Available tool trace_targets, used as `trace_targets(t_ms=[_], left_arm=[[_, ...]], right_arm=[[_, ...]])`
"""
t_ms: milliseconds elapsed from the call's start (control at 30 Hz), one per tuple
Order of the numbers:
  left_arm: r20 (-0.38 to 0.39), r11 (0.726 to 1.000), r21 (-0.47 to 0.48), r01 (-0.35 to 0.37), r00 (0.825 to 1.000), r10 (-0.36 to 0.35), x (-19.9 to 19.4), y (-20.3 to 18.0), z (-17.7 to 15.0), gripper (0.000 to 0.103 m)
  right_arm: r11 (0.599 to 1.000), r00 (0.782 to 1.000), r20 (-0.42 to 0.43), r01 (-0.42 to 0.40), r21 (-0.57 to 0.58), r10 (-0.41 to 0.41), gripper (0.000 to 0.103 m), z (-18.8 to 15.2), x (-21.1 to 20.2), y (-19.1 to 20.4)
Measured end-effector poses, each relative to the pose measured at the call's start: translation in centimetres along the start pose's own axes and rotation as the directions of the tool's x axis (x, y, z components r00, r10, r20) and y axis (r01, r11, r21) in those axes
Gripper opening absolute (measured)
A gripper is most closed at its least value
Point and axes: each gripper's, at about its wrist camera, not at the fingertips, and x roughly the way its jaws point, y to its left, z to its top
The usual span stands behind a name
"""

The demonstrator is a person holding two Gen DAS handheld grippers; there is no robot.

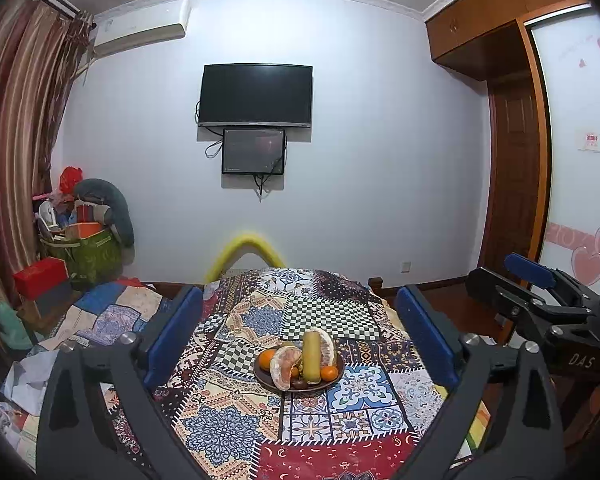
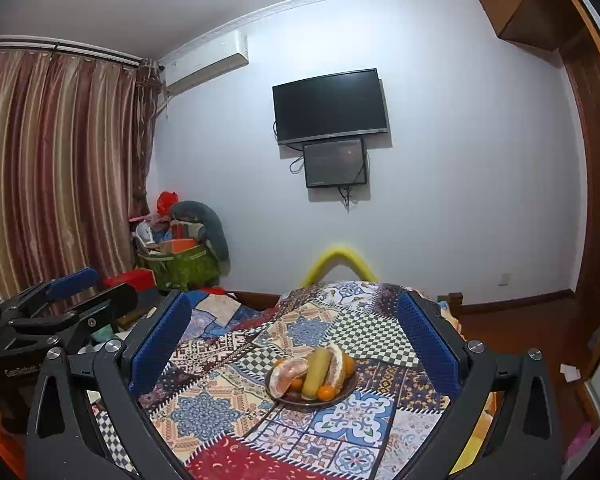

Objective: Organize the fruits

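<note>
bedroom with pale wall, black wall-mounted tv [image 1: 256, 95] and striped curtains [image 2: 60, 168]. patchwork patterned cloth [image 1: 228, 420] covers the surface. dark round plate [image 1: 260, 374] sits mid-cloth holding oranges, peeled pomelo pieces and a yellow-green long fruit [image 1: 311, 356] (upright-ish). left gripper [image 1: 300, 336] and right gripper [image 2: 296, 340] both spread wide with nothing between the jaws, plate just ahead, not touching.
</note>
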Motion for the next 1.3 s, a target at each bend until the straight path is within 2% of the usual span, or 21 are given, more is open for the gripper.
trace_targets(t_ms=[1300], left_arm=[[-0.032, 0.999, 0.014, 0.032, 0.999, -0.032, 0.7, -0.4, -0.3, 0.102]], right_arm=[[0.999, 0.999, -0.006, 0.041, 0.007, -0.041, 0.103, 0.4, -1.3, -0.4]])
